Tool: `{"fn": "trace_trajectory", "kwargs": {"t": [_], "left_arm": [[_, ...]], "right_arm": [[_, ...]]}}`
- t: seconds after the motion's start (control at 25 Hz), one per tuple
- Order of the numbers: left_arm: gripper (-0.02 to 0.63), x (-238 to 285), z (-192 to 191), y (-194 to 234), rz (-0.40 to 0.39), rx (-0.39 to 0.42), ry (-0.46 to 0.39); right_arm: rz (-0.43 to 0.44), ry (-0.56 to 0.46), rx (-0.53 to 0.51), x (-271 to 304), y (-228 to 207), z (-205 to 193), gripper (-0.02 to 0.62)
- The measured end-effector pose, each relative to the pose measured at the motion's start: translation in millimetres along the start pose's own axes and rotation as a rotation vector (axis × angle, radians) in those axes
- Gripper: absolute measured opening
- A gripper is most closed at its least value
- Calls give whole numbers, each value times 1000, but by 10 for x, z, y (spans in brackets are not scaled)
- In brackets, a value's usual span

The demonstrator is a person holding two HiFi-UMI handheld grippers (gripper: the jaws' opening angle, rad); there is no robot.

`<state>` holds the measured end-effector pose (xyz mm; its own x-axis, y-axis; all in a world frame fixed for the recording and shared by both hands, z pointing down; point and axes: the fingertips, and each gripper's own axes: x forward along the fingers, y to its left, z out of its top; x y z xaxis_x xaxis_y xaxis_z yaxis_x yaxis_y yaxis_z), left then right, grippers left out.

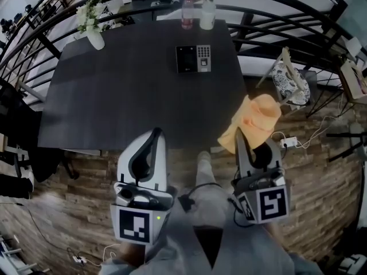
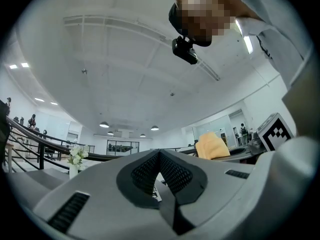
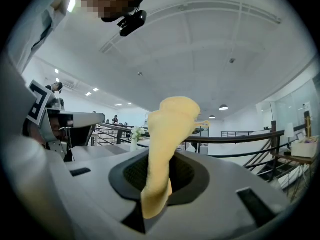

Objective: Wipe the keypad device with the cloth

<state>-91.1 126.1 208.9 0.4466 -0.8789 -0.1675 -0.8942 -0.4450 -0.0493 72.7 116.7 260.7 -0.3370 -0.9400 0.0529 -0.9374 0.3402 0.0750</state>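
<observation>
The keypad device (image 1: 193, 58), black with a grey number pad, lies flat at the far middle of the dark table (image 1: 114, 96). My right gripper (image 1: 239, 135) is shut on the orange cloth (image 1: 256, 122), which stands bunched above its jaws off the table's near right corner. In the right gripper view the cloth (image 3: 167, 134) rises from between the shut jaws of the right gripper (image 3: 155, 194). My left gripper (image 1: 155, 135) hovers at the table's near edge, shut and holding nothing. The left gripper view shows the left gripper (image 2: 160, 155) tilted upward, with the cloth (image 2: 212, 146) to its right.
A white vase of flowers (image 1: 92, 24) stands on the table's far left corner. Two bottles (image 1: 187, 13) (image 1: 207, 15) stand at the far edge. A curved railing (image 1: 275, 33) rings the table. A cushioned chair (image 1: 288, 80) and a power strip (image 1: 288, 141) are at the right.
</observation>
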Motion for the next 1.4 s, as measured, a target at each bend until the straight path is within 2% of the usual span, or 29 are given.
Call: {"fn": "trace_trajectory", "kwargs": {"t": [0.2, 0.68, 1.0, 1.4], "left_arm": [[12, 343, -93, 45, 11, 15, 6], [12, 1178, -236, 391, 129, 8, 33], [12, 1729, -412, 430, 154, 4, 63], [12, 2027, -540, 436, 175, 26, 112]], "right_arm": [[18, -7, 11, 332, -188, -20, 71], [125, 6, -5, 1294, -615, 20, 71], [188, 16, -13, 1821, -897, -55, 71], [264, 73, -3, 2161, -972, -301, 71]]}}
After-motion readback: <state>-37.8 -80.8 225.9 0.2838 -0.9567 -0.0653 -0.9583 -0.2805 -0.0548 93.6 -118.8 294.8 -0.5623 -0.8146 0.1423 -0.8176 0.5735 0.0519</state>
